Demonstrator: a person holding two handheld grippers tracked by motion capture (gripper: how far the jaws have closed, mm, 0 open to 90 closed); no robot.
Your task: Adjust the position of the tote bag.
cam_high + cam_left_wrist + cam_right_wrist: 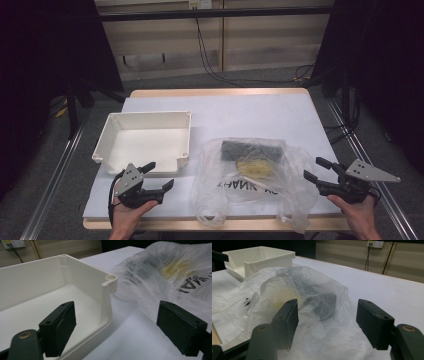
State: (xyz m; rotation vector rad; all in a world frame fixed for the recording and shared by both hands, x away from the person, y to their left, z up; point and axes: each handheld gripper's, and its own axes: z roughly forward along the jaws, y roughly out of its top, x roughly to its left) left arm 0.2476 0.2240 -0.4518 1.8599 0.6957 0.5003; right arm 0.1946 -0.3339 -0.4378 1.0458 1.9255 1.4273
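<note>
At the near edge of the table, the left gripper sits in the person's left hand, its two black jaws spread wide with nothing between them. In the left gripper view, one jaw stands in front of the near wall of the tray and the other in front of the bag, both clear of them. The right gripper rests in the right hand at the near right corner, jaws likewise released and empty, pointing toward the bag; a grey three-cornered plate tops it.

Between the two grippers lies a crumpled clear thin plastic bag with dark printed lettering, spread on the white sheet covering the table, its near edge reaching the table's front. Inside it, toward its far end, a dark rectangular block lies beside a pale yellow rounded item; seen through the film in the right gripper view, their exact nature cannot be told.

Farther left, just beside the bag, sits a white square plastic tray with raised walls and rounded corner posts, open and empty.

Beyond the table's far edge, black cables run down a beige wall panel to the grey floor.
</note>
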